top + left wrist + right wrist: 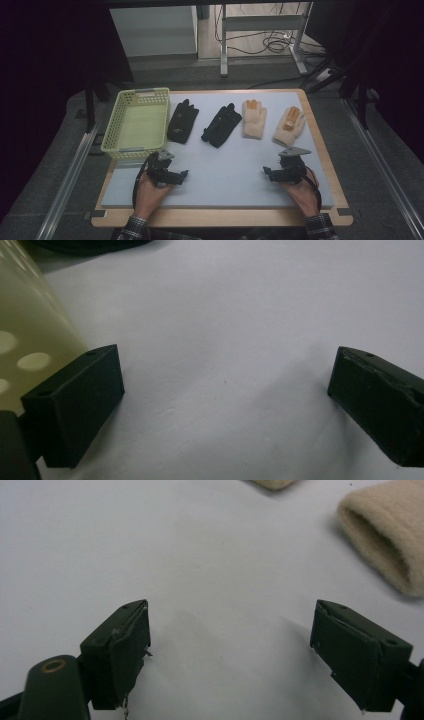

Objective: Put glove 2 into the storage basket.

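Observation:
Four gloves lie in a row across the far part of the grey mat (225, 170): two black gloves (182, 121) (221, 125) and two beige gloves (254, 119) (290, 125). My left gripper (169, 167) rests low over the mat's near left, just in front of a yellow-green basket (135, 122). In the left gripper view it (225, 370) stands open over bare mat, the basket wall (30, 330) by its left jaw. My right gripper (281, 167) sits at the near right. Its jaws (230, 620) are open and empty, with a beige glove's cuff (385, 540) ahead to the right.
The mat lies on a wooden table (320, 145) with a raised edge. The perforated basket holds nothing that I can see. A black glove's edge (90, 244) shows at the top of the left gripper view. Metal rails (70, 175) run along both sides of the table.

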The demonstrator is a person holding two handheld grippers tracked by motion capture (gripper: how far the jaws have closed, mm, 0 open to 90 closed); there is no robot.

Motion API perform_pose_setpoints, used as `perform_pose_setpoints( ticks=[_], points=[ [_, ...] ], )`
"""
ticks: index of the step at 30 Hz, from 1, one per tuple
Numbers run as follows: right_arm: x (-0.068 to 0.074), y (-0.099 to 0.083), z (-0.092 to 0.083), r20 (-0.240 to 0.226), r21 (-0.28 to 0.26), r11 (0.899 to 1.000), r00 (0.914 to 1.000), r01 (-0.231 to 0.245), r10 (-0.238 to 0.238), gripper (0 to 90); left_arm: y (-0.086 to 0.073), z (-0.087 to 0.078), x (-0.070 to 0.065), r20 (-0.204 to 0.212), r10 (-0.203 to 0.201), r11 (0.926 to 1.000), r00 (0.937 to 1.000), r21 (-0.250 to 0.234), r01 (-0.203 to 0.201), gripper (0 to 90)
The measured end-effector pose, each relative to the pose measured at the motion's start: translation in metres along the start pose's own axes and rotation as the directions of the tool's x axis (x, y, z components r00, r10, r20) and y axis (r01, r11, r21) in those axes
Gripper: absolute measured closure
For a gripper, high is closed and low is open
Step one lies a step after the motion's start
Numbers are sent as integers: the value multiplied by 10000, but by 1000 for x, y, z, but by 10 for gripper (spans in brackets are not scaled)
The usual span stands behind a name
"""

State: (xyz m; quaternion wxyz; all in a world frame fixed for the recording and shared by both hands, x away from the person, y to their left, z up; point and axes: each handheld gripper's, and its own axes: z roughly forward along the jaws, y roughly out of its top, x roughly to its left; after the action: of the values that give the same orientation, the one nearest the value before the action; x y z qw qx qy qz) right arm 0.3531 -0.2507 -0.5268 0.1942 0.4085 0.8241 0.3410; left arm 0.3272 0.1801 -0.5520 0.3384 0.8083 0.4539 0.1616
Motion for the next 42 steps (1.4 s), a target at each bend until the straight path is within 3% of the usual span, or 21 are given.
perform_pose_setpoints(
  ticks=[8, 15, 24, 42],
  points=[
    [5, 11, 4, -301, -85, 9999, 9995, -87, 85, 159, 0, 0, 0, -1, -35, 10000, 10000, -8, 35, 17],
    [10, 27, 13, -501, -176, 9997, 9985, 194, -202, 190, 0, 0, 0, -2, -38, 10000, 10000, -14, 38, 17],
    [14, 53, 30, -1001, -386, 9991, 9948, 168, -206, 232, 0, 0, 0, 4, -42, 10000, 10000, -14, 42, 17],
    [26, 96, 68, -1304, -356, 9988, 9908, 322, -366, 326, 0, 0, 0, 7, -43, 10000, 10000, -11, 43, 17]
  ],
)
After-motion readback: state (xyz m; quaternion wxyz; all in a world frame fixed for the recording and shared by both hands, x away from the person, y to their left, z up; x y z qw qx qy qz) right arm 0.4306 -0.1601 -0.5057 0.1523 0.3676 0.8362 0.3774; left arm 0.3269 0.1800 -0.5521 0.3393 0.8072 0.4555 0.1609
